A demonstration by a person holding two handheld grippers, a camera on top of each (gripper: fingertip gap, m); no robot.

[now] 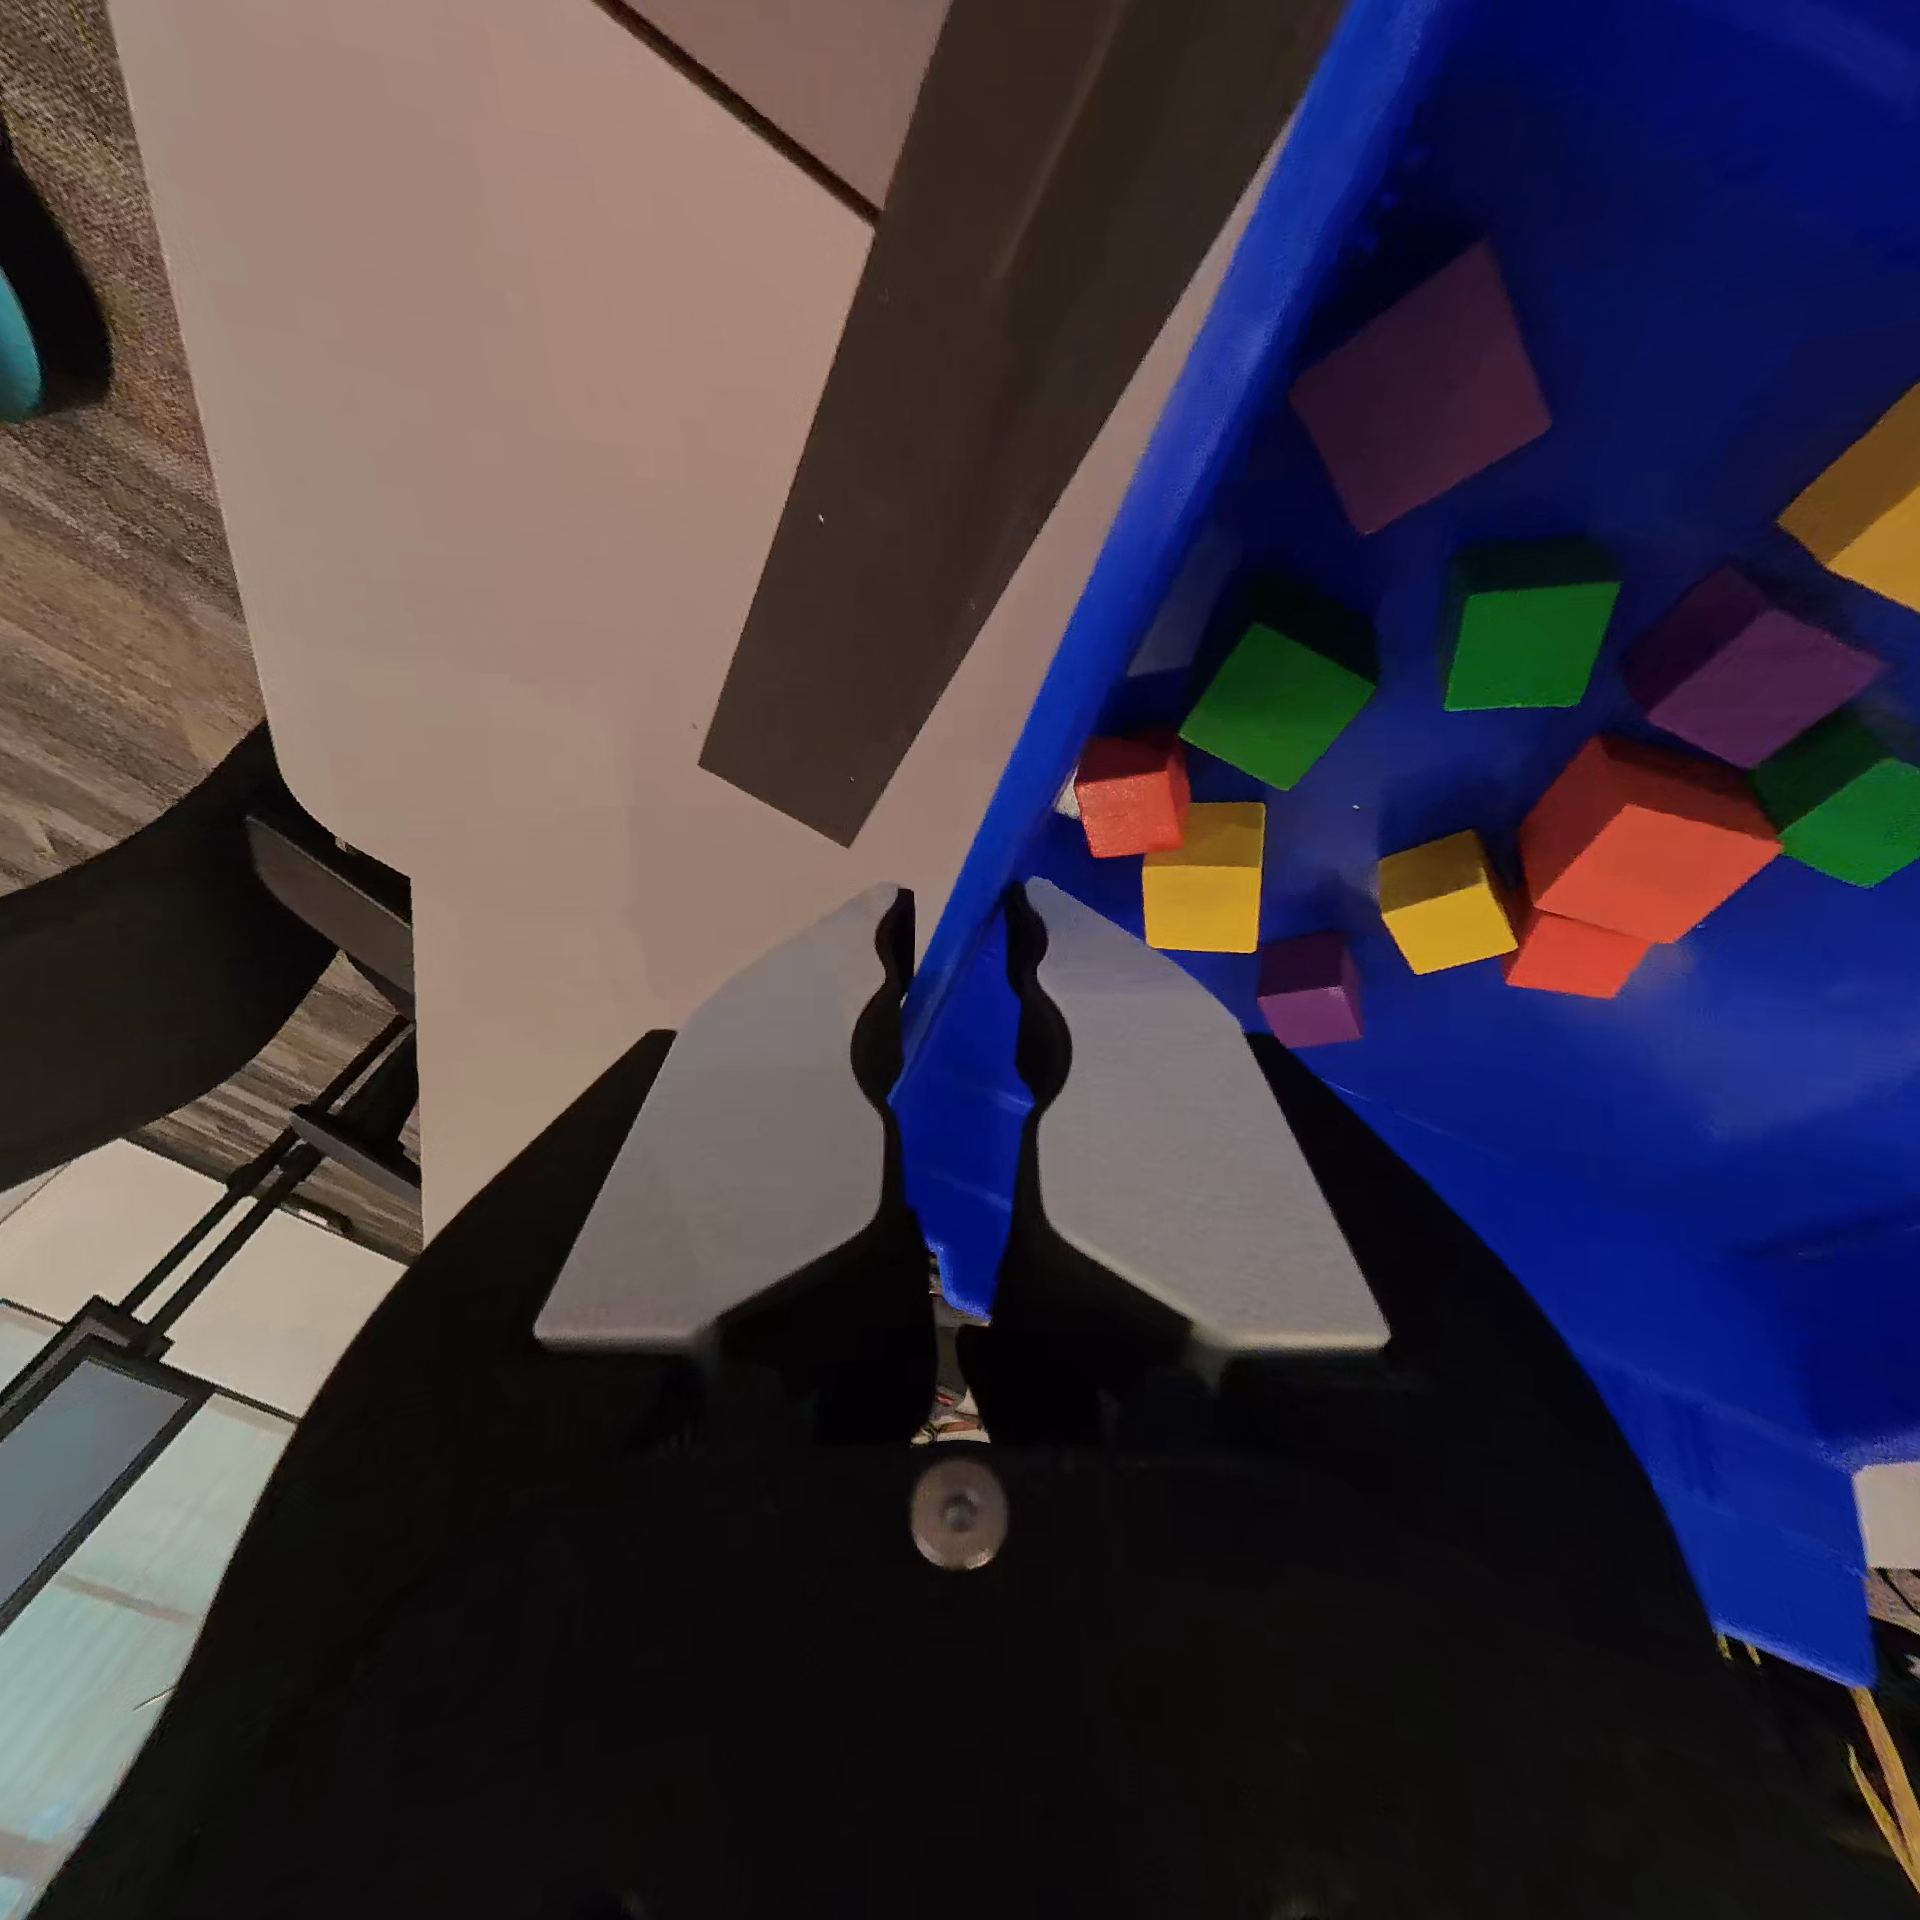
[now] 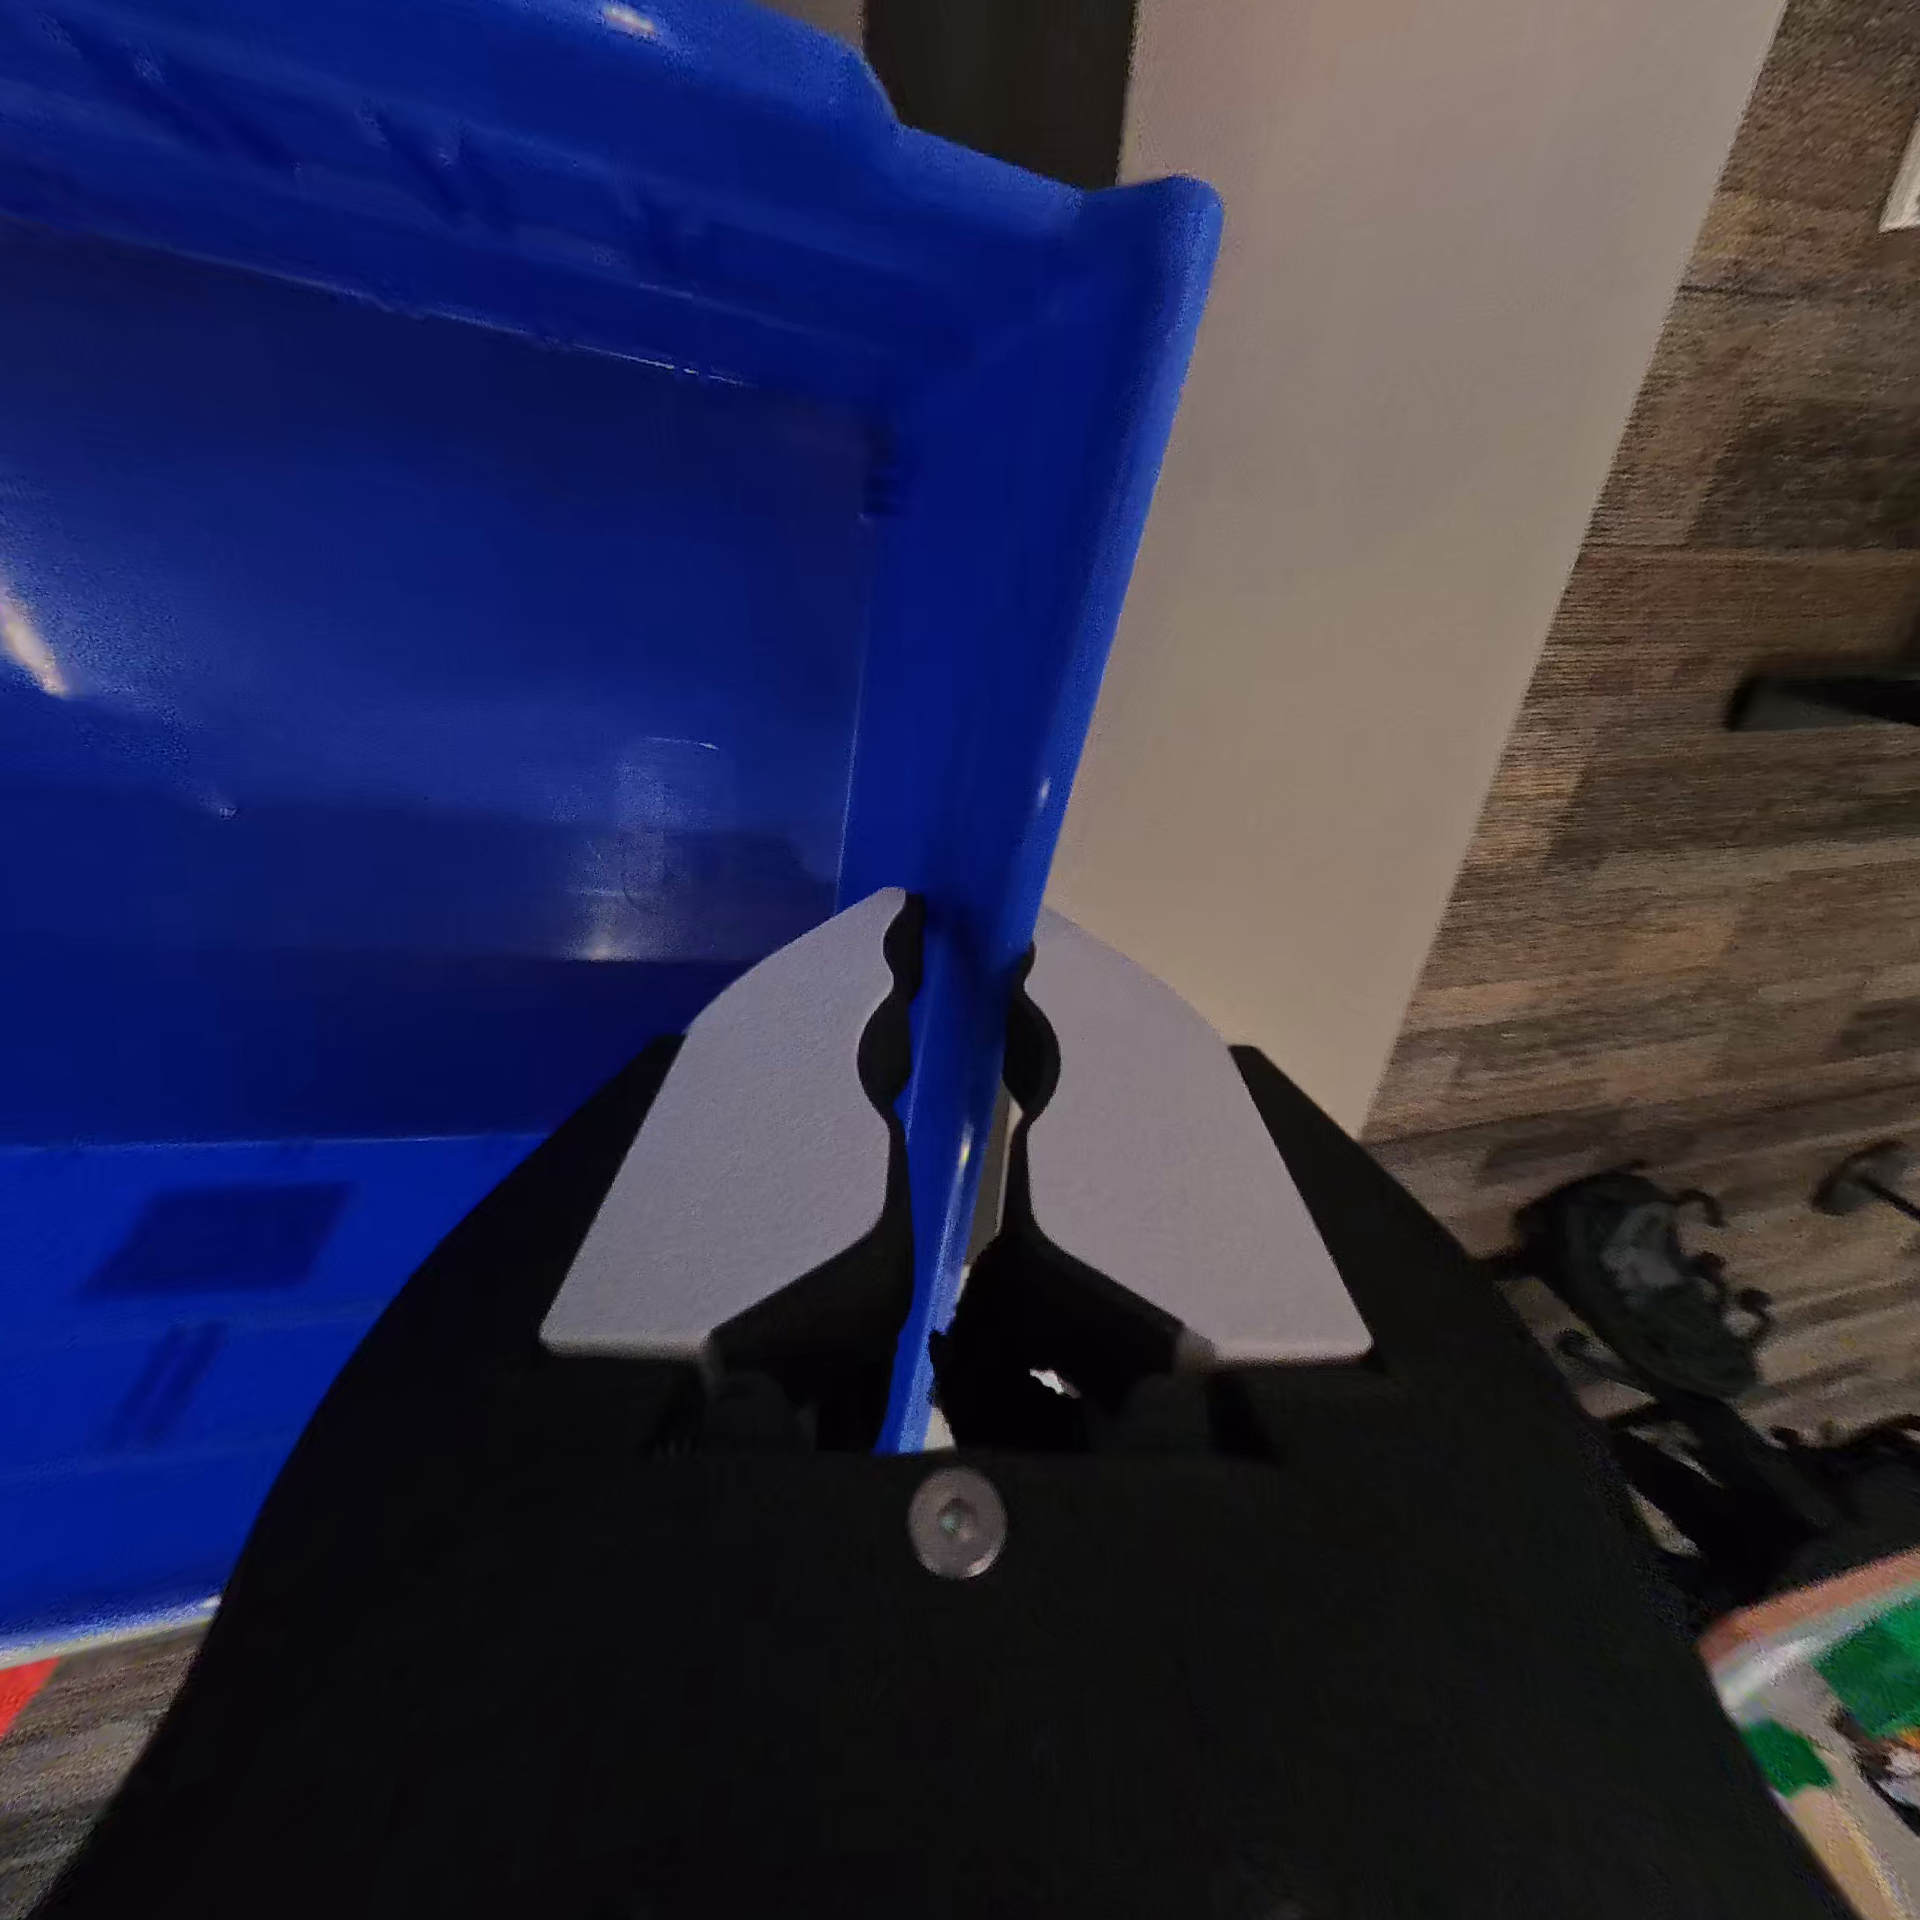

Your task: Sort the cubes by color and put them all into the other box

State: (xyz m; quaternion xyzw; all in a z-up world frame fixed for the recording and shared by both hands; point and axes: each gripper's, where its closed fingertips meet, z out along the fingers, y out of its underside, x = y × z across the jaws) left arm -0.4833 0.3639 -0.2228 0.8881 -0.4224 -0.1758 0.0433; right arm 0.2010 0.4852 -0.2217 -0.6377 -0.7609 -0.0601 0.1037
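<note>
Between my jaws, centre of both frames: the rim of the blue box.
Left gripper: clenched on the box's side wall; one pad outside, one inside, both against blue plastic.
Right gripper: clenched on a wall too, on the rim strip that runs up the frame from my fingertips; the box's smooth blue wall fills the left of that frame.
Box attitude: tipped, I judge; in the left view its floor stands like a steep wall across the right of the frame, above a pale surface with a grey strip.
Cubes: all to the right of my left jaws, loose on the blue floor, right half of frame. Red cube and yellow cube lie nearest the gripped wall; green cubes, purple ones and a larger red one lie farther right and up.
Sorting: colours mixed, not yet grouped.
Rim axis: bottom centre toward upper right in the left view.
Nearer hand: left; the right view shows no cubes.
Other box: not visible in either frame, so direction of transfer unknown.
Risk, my judgement: more tilt and the cubes slide together, unsorted.
</note>
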